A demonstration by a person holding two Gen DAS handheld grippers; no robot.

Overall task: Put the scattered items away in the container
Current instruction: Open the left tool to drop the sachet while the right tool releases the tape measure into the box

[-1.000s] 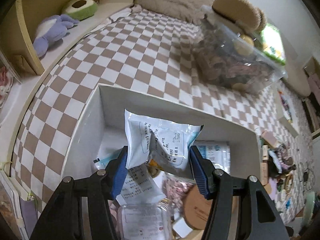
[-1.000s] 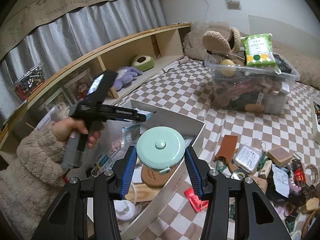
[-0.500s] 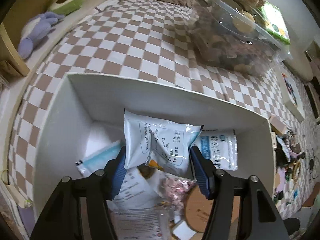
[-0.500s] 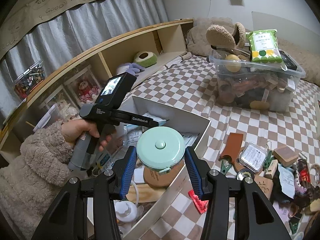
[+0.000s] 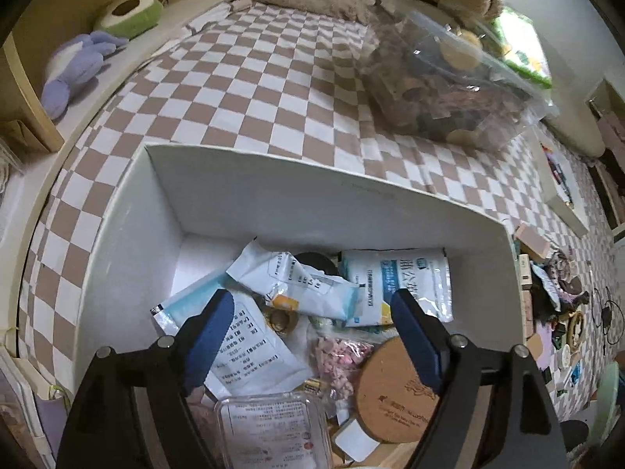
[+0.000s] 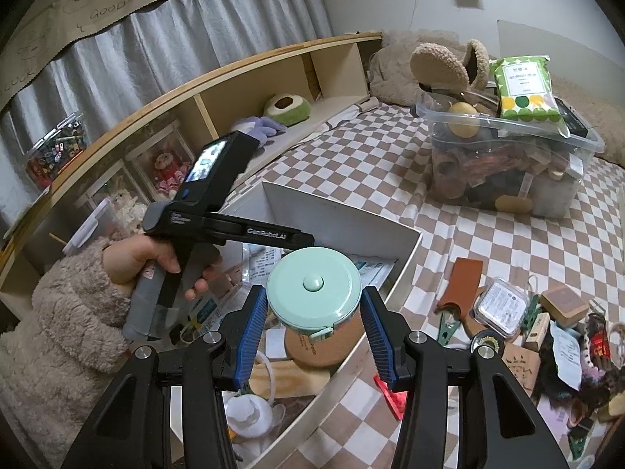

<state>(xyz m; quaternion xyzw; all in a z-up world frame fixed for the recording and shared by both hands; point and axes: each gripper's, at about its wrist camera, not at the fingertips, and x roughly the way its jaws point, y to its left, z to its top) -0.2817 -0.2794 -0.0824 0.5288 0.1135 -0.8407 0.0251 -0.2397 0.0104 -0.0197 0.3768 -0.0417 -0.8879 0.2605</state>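
Note:
My left gripper [image 5: 312, 305] hangs over the white box [image 5: 312, 203] with its jaws opening and nothing between the pads. A white and blue packet [image 5: 297, 277] lies loose below it on the other packets, beside a cork coaster [image 5: 394, 394]. My right gripper [image 6: 313, 305] is shut on a mint green round tape measure [image 6: 314, 283], held above the near side of the white box [image 6: 332, 215]. In the right wrist view a person's hand [image 6: 156, 258] in a fuzzy sleeve holds the left gripper's handle over the box.
Scattered small items lie on the checkered cloth right of the box: a brown leather piece [image 6: 463, 281], a clear case [image 6: 504, 306], a red packet [image 6: 390, 391]. A full clear plastic bin [image 6: 508, 168] stands behind. A wooden shelf [image 6: 234, 90] with plush toys runs along the left.
The left jaws have spread and the white and blue packet they pinched has dropped into the box. The right gripper keeps its hold on the tape measure and has barely moved.

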